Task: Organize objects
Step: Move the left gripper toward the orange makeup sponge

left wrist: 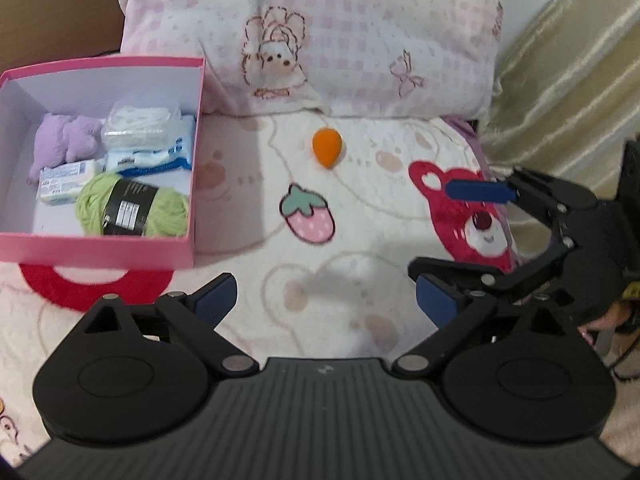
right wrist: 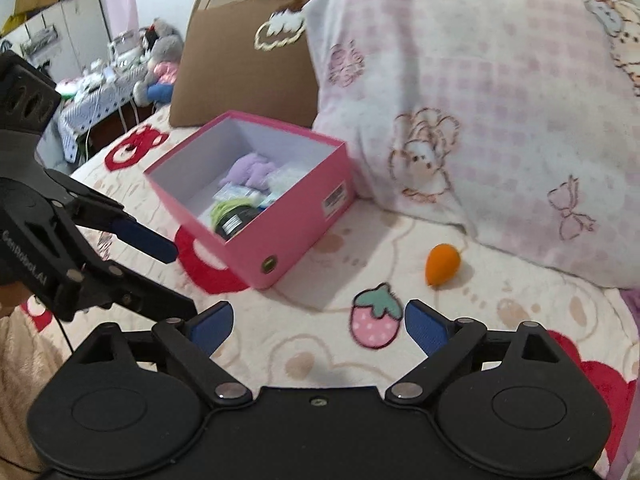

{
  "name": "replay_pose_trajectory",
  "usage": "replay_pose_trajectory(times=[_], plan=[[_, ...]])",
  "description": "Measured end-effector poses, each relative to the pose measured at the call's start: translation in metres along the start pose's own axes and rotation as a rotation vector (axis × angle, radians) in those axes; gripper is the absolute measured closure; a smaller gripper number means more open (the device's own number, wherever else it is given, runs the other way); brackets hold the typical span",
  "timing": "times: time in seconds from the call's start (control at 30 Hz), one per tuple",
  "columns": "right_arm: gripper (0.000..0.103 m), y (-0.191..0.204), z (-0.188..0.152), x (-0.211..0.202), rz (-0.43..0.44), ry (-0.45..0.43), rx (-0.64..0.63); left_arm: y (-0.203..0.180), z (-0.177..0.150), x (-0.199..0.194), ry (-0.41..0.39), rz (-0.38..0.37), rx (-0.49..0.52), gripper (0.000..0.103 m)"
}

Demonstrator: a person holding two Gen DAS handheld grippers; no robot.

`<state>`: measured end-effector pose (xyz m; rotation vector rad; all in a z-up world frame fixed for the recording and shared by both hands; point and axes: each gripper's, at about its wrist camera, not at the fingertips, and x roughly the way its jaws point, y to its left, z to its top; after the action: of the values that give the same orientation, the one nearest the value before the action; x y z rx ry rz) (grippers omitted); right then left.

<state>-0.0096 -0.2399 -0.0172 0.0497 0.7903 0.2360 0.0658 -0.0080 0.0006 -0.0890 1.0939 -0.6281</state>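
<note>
1. While both grippers hang over the bed, the pink box (left wrist: 100, 246) sits open on the cartoon-print blanket (left wrist: 360, 280), just in front of a brown cushion (right wrist: 240, 68) and beside the big pink-checked pillow (left wrist: 340, 40).
2. Inside the box: a lilac plush toy (left wrist: 64, 142) at the back, a clear packet of something white (left wrist: 140, 122) lying on a blue-and-white wipes-type pack (left wrist: 160, 156), a small white packet (left wrist: 66, 184) with blue print I can't read, and a green yarn ball (left wrist: 132, 210) with a black label up front.
3. From the right wrist view the near wall of the box hides most of that, so only the plush, a bit of yarn and some packaging peek out.
4. An orange egg-shaped sponge (right wrist: 442, 265) is still outside the box, lying alone on the blanket close to the pillow's edge, well apart from the box.
5. Left gripper (left wrist: 326, 302): jaws spread wide, nothing between them, just blanket underneath.
6. Right gripper (right wrist: 318, 326): same deal, wide apart and empty, hovering near the strawberry print (right wrist: 376, 318).
7. Background furniture in the right view is blurry; I can make out a grey teddy (right wrist: 160, 68) on a cluttered table, not much more.
</note>
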Motion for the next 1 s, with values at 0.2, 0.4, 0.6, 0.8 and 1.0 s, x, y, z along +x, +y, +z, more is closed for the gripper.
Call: replay_pose_trajectory(times=[0.2, 0.4, 0.6, 0.8, 1.0], plan=[[0.008, -0.019, -0.007, 0.013, -0.071, 0.003, 0.036, -0.002, 0.015, 0.024, -0.047, 0.022, -0.031, 0.006], [0.008, -0.037, -0.011, 0.033, -0.106, 0.015, 0.042, -0.011, 0.025, 0.047, -0.108, 0.059, -0.006, 0.006], [0.009, -0.048, -0.015, 0.050, -0.117, -0.003, 0.063, -0.007, 0.029, 0.069, -0.156, 0.019, -0.036, 0.006], [0.008, -0.043, -0.031, 0.072, -0.245, -0.100, -0.033, -0.010, 0.031, 0.090, -0.236, 0.018, -0.051, 0.007], [0.009, -0.054, -0.036, 0.086, -0.277, -0.093, -0.056, -0.005, 0.037, 0.112, -0.289, -0.025, -0.122, 0.008]])
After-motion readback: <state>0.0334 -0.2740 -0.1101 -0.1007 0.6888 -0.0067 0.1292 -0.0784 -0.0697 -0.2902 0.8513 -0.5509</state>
